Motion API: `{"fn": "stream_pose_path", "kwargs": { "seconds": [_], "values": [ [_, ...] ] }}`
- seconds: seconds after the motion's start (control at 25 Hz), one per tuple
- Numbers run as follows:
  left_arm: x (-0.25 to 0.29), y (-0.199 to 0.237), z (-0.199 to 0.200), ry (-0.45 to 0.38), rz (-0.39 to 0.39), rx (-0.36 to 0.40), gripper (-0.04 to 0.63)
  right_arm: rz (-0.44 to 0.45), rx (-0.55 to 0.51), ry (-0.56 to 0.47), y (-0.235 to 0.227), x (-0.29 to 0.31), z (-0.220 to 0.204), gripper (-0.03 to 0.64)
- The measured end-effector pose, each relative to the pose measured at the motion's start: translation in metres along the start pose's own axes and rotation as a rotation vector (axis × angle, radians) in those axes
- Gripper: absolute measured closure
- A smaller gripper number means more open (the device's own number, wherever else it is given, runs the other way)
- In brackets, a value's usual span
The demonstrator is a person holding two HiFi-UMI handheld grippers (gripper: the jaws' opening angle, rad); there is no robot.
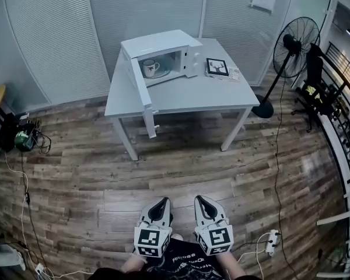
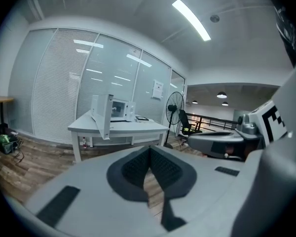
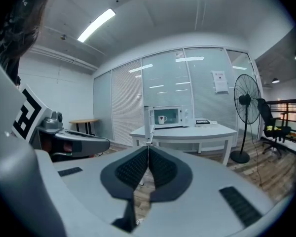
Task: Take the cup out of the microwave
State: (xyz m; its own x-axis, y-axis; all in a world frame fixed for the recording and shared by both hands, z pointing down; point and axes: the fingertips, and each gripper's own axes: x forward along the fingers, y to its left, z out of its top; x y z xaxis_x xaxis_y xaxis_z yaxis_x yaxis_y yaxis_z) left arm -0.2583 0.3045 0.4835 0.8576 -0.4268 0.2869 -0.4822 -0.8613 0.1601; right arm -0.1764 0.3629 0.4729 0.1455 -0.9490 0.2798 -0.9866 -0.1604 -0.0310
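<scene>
In microwave (image 1: pixel 160 42), cup (image 1: pixel 150 68), door (image 1: pixel 139 86) open; fan (image 1: pixel 296 39) beside table (image 1: pixel 186 95)

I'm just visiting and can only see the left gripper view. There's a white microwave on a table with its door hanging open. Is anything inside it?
Observer: Yes. The head view shows a white cup standing inside the microwave.
Operator: Is the other claw carrying something?
Observer: No. The right gripper view shows the right gripper with its jaws together and nothing between them.
Operator: Are the claws near the table?
Observer: No. From above, the left gripper and the right one hang over the wooden floor, well short of the table.
</scene>
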Motion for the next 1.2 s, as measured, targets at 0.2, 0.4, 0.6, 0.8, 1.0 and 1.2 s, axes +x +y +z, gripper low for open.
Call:
{"fn": "stream_pose_path", "kwargs": {
  "seconds": [0.2, 0.4, 0.6, 0.8, 1.0, 1.2],
  "values": [
    [0.041, 0.010, 0.017, -0.007, -0.030, -0.002, 0.588, 0.019, -0.005, 0.014, -0.015, 0.025, 0.010, 0.612],
    [0.087, 0.022, 0.037, -0.018, -0.063, 0.018, 0.588, 0.010, 0.002, 0.025, -0.033, 0.064, 0.019, 0.612],
    [0.134, 0.038, 0.047, 0.005, -0.109, 0.029, 0.588, 0.017, -0.004, 0.034, -0.050, 0.109, 0.031, 0.612],
    [0.172, 0.050, 0.066, 0.007, -0.167, 0.077, 0.588, -0.016, 0.020, 0.028, -0.067, 0.147, 0.042, 0.612],
    [0.204, 0.063, 0.077, 0.009, -0.205, 0.112, 0.588, -0.049, 0.040, 0.029, -0.084, 0.180, 0.046, 0.612],
    [0.228, 0.081, 0.085, 0.023, -0.194, 0.114, 0.588, -0.068, 0.049, 0.031, -0.093, 0.199, 0.054, 0.612]
  ]
}}
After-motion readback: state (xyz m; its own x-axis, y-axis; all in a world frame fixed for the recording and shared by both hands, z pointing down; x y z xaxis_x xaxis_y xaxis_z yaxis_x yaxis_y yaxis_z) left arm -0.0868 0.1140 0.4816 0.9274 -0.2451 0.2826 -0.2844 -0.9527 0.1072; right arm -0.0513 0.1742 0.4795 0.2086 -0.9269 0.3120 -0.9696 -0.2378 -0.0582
